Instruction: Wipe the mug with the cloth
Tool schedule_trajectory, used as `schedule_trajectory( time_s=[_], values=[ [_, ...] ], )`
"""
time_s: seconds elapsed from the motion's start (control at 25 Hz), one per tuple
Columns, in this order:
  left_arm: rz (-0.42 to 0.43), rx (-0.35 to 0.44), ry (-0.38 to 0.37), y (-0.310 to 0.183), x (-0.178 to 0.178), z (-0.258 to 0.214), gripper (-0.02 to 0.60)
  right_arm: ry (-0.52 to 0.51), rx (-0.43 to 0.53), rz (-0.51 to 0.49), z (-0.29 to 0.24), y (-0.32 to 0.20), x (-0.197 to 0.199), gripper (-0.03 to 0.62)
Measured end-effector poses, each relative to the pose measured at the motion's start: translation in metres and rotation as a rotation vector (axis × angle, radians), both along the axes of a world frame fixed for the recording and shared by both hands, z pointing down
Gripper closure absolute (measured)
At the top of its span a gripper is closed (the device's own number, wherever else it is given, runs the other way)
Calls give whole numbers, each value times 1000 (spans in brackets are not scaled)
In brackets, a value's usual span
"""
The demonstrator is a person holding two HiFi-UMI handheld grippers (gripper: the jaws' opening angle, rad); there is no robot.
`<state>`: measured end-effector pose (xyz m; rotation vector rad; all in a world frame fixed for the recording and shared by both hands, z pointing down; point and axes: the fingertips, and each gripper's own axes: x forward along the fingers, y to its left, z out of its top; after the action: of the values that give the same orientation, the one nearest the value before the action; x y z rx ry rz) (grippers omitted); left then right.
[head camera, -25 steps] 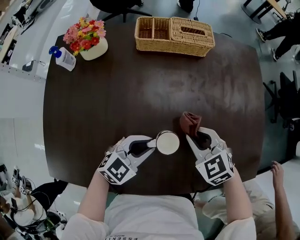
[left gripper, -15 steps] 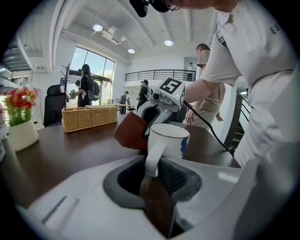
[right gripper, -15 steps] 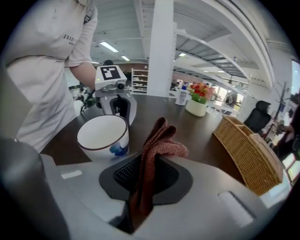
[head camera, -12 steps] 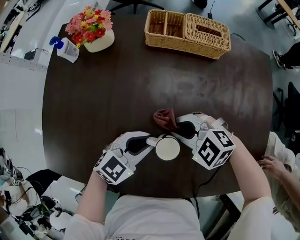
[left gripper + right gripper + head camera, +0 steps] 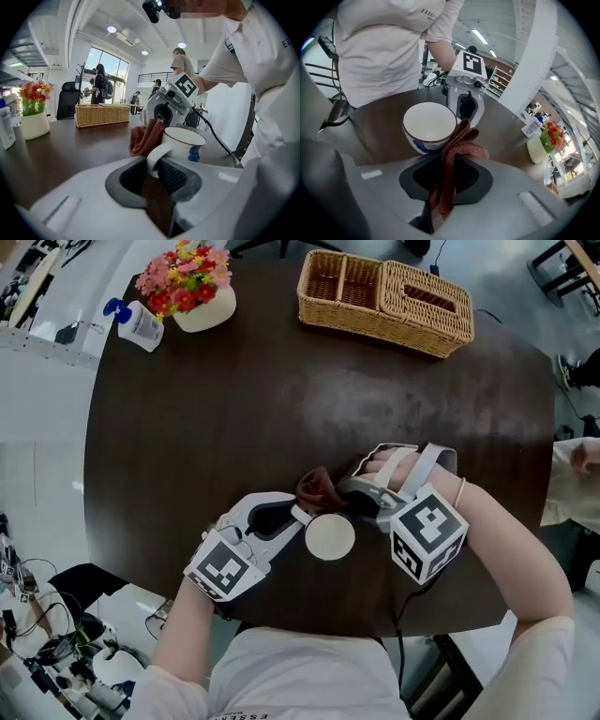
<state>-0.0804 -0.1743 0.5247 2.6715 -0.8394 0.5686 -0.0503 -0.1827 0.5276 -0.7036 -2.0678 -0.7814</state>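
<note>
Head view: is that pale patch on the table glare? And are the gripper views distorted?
Head view: yes, soft glare on the dark table; mug is sharp. Left gripper view: fisheye bending, black corners, bright window. Right gripper view: same fisheye; cloth crisp.

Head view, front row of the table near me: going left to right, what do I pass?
left gripper → mug → right gripper. The cloth is left out, because it overlaps the mug's span just beyond it.
</note>
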Motion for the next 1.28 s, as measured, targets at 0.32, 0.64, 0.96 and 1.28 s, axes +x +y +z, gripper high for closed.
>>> schedule_trajectory(
  time_s=[0.32,0.64,0.96,1.28],
  values=[
    [-10,-5,-18,1,-1,3,508,11,-79,105,9,3,18,511],
    [-73,-23,-54,3,-4,5,508,-27,-168,358,12,16,42,511],
    [-128,-34,-88,19,-8,5,508,-106,-214,533,2,49,60,510],
    [-120,23,-110,39,-6,0,508,-345,-466,942,-37,48,71,511]
  ],
)
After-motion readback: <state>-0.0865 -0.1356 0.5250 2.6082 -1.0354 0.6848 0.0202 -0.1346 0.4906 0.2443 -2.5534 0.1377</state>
